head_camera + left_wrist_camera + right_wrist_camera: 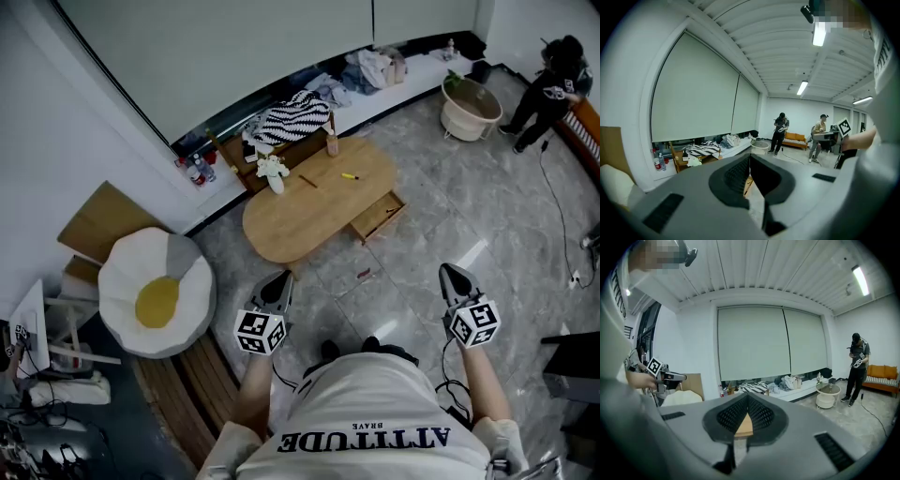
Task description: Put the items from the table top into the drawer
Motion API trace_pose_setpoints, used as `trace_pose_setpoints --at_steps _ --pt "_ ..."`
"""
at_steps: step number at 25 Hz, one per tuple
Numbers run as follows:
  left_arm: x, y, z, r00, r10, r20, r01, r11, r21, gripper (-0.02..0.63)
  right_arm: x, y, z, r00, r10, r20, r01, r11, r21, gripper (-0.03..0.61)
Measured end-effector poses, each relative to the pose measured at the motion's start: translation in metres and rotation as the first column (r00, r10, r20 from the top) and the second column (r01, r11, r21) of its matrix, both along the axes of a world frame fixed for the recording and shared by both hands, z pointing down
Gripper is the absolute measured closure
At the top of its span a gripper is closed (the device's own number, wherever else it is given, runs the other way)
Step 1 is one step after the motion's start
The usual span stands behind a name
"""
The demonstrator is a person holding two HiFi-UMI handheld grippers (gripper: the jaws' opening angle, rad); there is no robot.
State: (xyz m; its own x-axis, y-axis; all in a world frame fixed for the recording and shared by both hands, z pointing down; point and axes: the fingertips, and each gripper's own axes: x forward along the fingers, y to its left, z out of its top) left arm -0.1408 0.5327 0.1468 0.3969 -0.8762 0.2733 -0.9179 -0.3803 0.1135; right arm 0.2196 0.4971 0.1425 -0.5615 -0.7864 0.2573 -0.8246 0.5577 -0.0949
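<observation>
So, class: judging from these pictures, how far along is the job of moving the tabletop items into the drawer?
Done: only the drawer in the wooden table stands open. In hand: nothing; the left tongs and right tongs are shut, empty, away from the table. Left: everything, such as the yellow pen, brown bottle and white flower-like item, all on the tabletop.

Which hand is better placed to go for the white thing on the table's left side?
Left, probably. The left gripper points roughly at the white item; the right gripper sits across, nearer the open drawer. Both are shut and short of the table.
</observation>
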Motion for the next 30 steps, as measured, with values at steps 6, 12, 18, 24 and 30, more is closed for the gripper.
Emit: trace_pose_setpoints --at_steps 6,12,18,24,30 --pt "0.014 0.001 0.002 1.0 -0.01 0.006 0.01 1.0 -0.003 0.592 0.016 -0.004 0.002 1.0 0.003 0.019 -0.003 1.0 -0.012 0.558" --pt "0.041 0.003 0.005 0.999 -0.03 0.011 0.03 1.0 -0.007 0.592 0.043 -0.008 0.008 1.0 -0.014 0.024 0.015 1.0 -0.024 0.558" --pt "0.069 0.01 0.011 0.999 -0.051 0.017 0.051 0.999 -0.011 0.592 0.057 -0.009 0.019 0.996 -0.084 0.004 0.084 0.996 -0.018 0.558" --pt "0.086 0.009 0.023 0.997 -0.069 0.017 0.07 0.997 -0.03 0.592 0.066 -0.016 0.03 0.992 -0.126 -0.009 0.126 0.992 -0.023 0.558" --pt "0.091 0.0 0.023 0.997 -0.077 0.023 0.078 0.996 -0.037 0.592 0.069 -0.03 0.031 0.991 -0.133 0.004 0.133 0.991 -0.026 0.558"
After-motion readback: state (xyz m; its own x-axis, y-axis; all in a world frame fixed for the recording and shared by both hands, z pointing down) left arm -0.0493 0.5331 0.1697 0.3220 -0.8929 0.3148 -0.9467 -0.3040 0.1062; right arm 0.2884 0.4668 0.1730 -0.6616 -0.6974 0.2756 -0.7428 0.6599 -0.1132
